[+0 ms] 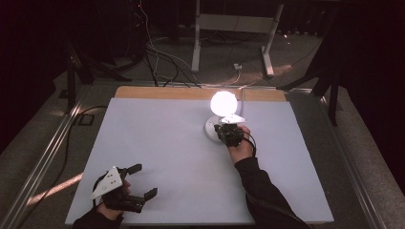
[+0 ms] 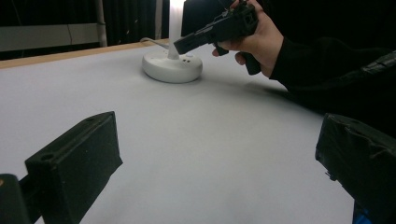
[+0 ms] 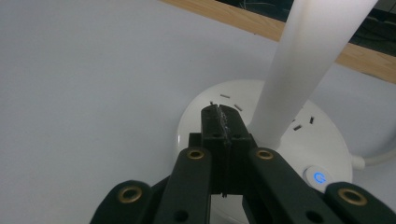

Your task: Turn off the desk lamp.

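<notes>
White sheeting covers the worktop [image 1: 157, 143], and the lit desk lamp [image 1: 220, 117] standing toward its far edge serves as the landmark. Well to the near left of the lamp, the left gripper [image 1: 145, 180] hovers low over the sheet at the front corner, its fingers [image 2: 74, 161] spread wide with nothing between them; in the left gripper view the lamp's round white base [image 2: 172, 66] sits far ahead of them. At the lamp itself, the right gripper [image 1: 221, 128] is held in a hand [image 1: 242, 147] just on the near side of the base, its fingers [image 3: 219, 123] pressed together with their tips over the top of the base [image 3: 210, 105], beside the white stem [image 3: 303, 60]; whether they touch it cannot be told. A glowing blue power button [image 3: 319, 177] lies on the base to the right of the fingers. The bulb head [image 1: 223, 101] glares brightly above.
</notes>
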Available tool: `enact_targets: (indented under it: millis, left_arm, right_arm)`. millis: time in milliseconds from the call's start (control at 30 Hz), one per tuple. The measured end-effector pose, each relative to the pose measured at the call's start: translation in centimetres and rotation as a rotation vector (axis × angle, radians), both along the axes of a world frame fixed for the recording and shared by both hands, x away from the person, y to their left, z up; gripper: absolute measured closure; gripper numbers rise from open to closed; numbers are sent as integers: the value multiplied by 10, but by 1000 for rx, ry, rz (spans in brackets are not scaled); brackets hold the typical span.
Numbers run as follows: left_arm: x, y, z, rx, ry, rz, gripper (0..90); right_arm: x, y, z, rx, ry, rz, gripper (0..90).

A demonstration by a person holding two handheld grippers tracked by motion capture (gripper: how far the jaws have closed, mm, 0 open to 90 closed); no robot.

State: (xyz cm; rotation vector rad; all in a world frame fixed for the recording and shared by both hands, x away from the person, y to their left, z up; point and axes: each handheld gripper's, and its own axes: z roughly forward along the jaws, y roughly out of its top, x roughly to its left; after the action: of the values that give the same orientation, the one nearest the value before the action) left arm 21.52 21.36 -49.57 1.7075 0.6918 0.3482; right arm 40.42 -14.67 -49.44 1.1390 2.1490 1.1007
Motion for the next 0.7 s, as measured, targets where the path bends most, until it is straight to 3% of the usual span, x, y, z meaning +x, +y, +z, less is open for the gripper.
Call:
enact_targets:
  millis: [400,700]
  left_arm:
    - [0,0,0,0,0,0,6]
    - [0,0,0,-1,-1,-1,6]
  right_arm:
    - [3,1,-12,-15,25,-2,898]
    - [1,3,-14,-28,14,-4,899]
